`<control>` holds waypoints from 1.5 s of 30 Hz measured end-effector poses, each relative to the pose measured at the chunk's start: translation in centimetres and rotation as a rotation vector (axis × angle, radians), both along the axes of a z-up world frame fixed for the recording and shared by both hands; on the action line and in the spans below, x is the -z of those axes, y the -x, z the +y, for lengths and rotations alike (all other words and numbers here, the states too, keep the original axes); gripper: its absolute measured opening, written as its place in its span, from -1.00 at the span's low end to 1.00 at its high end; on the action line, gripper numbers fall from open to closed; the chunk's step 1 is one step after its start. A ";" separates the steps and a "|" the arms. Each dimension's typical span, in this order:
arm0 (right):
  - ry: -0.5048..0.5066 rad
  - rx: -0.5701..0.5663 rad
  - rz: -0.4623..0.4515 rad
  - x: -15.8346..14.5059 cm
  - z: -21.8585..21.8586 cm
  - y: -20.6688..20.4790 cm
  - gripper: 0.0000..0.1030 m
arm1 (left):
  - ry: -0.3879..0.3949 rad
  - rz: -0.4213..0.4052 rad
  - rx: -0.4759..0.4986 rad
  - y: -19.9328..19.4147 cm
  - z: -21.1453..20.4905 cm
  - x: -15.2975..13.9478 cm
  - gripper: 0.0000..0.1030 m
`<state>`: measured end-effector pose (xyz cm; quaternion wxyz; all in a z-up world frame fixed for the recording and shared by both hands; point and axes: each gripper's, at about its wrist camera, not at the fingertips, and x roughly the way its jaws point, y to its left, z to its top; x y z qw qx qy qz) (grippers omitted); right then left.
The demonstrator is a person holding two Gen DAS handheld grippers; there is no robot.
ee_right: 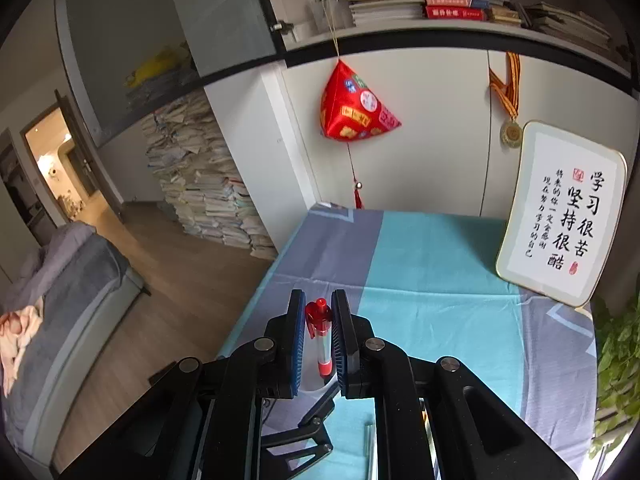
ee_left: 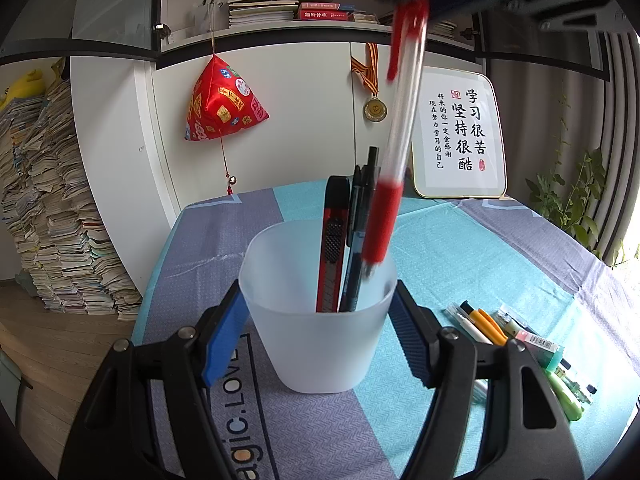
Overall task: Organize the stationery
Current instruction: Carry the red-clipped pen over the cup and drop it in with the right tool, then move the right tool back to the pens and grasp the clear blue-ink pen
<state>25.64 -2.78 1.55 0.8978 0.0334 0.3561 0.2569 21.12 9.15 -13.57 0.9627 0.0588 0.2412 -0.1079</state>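
Frosted plastic, the cup (ee_left: 318,320) at lower centre sits clasped in our left hand-held gripper (ee_left: 316,328) with a red utility knife (ee_left: 332,244) and black pens (ee_left: 360,236) in, while our right hand-held gripper (ee_right: 317,334) pinches a red pen (ee_left: 394,168) over it, and a cluster of pens (ee_left: 516,344) waits on the desk (ee_left: 480,248) at lower right.

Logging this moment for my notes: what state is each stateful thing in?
Left tool: fingers on both sides of the cup.
Cup: upright, holding a red utility knife and black pens.
Right tool: shut on the red pen.
Red pen: hanging above the cup, tip down.
Loose pens: lying on the table.
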 end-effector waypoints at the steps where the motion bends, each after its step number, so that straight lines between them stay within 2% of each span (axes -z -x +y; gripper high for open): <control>1: 0.006 -0.001 0.010 0.4 0.2 -0.2 -0.75 | 0.000 0.000 0.000 0.0 0.0 0.0 0.33; 10: 0.034 -0.001 0.106 4.0 0.9 -1.4 -0.75 | -0.003 -0.001 0.001 0.0 -0.2 0.0 0.33; 22: 0.046 -0.007 0.172 6.3 1.2 -2.1 -0.75 | -0.002 0.000 0.001 0.0 -0.2 0.0 0.33; 26: 0.067 -0.003 0.170 6.4 1.2 -1.7 -0.75 | 0.000 0.003 -0.001 0.0 -0.2 0.0 0.33; 29: 0.083 0.009 0.137 5.4 0.2 -1.0 -0.74 | 0.001 0.003 -0.002 -0.1 -0.3 0.1 0.33; 34: 0.111 0.043 0.130 5.1 -2.3 -0.1 -0.57 | 0.000 0.002 -0.002 -0.1 -0.3 0.1 0.33; 36: 0.144 0.064 0.149 6.0 -3.4 0.0 -0.57 | 0.000 0.002 -0.002 -0.1 -0.3 0.1 0.34; 38: 0.182 0.096 0.205 7.9 -4.8 0.0 -0.57 | 0.000 0.002 -0.002 -0.1 -0.3 0.1 0.34; 45: 0.225 0.166 0.356 13.2 -8.4 -0.2 -0.57 | 0.001 0.002 -0.002 -0.1 -0.3 0.1 0.34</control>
